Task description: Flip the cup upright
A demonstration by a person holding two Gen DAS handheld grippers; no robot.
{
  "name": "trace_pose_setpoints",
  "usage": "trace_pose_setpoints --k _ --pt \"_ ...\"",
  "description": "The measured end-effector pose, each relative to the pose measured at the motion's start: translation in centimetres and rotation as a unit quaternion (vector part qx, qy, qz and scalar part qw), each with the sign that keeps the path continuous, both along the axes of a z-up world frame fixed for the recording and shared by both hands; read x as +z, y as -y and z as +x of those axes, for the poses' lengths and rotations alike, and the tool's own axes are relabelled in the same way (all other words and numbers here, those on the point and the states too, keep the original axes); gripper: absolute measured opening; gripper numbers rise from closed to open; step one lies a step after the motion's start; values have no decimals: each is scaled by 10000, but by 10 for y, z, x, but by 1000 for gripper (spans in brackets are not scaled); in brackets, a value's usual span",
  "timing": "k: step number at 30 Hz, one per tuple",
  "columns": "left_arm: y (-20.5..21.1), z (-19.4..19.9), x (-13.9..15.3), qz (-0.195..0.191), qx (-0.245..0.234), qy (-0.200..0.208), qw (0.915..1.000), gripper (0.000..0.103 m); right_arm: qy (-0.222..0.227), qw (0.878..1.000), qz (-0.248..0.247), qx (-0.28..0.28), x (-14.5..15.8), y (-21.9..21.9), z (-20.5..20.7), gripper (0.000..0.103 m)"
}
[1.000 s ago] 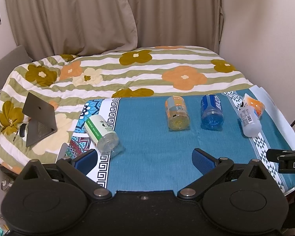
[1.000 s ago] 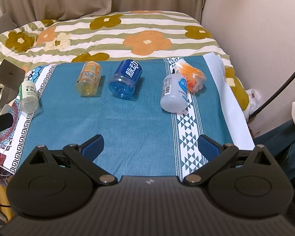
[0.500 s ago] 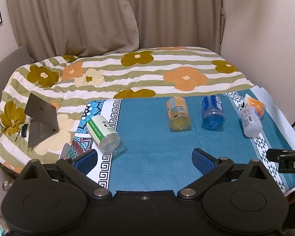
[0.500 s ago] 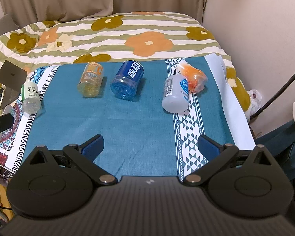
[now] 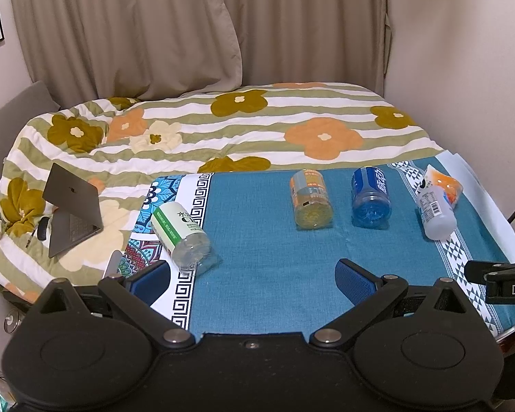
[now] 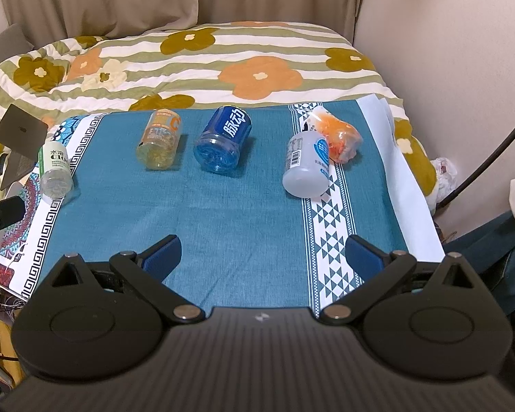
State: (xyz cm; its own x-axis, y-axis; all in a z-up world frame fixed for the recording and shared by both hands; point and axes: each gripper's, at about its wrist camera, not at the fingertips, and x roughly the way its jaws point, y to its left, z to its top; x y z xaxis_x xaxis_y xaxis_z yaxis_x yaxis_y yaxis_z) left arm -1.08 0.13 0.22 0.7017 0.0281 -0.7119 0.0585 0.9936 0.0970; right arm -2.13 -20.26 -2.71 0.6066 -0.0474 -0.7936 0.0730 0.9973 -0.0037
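Your left claw hangs wide apart and grips nothing, its blue pads spread over the near edge of the worktop; your right claw is spread just as wide and equally empty, held back from the row of things, which I take as a waiting stance that leaves either hand free to commit. Just ahead of the left claw, nearly touching its left pad in that view, lies the green-labelled cup, on its side across the white key-pattern border of the cloth, its clear end toward you; it looks the likeliest first target for that hand. Farther out on the teal cloth three more lie tipped the same way: the orange cup, the blue cup just beside it but apart, and the white cup on the triangle-patterned stripe, touching or at least pressed close to an orange packet; the right claw faces these more squarely. None stands upright, so the task seems not yet begun. The cups are round and may roll under a sideways nudge; the cloth should damp that somewhat. Beyond the worktop the bed carries a flowered quilt and a half-open laptop off to the left, well clear of your reach path; curtains close the back.
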Motion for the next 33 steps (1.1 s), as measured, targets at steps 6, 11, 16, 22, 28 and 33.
trace_pose_setpoints --k 6,11,16,22,28,33 --pt "0 0 2 5 4 17 10000 103 12 10000 2 8 2 -1 -1 103" --pt "0 -2 6 11 23 38 10000 103 19 10000 3 15 4 -2 -1 103" --pt "0 -3 7 20 27 48 10000 103 31 10000 10 28 7 -3 -2 103" --pt "1 -3 7 33 43 44 10000 103 15 10000 26 49 9 -1 -3 103" --pt "15 1 10 41 44 14 10000 103 -18 10000 40 87 13 12 -3 103" --pt "34 12 10 14 35 -58 10000 103 -84 9998 138 149 12 36 7 103"
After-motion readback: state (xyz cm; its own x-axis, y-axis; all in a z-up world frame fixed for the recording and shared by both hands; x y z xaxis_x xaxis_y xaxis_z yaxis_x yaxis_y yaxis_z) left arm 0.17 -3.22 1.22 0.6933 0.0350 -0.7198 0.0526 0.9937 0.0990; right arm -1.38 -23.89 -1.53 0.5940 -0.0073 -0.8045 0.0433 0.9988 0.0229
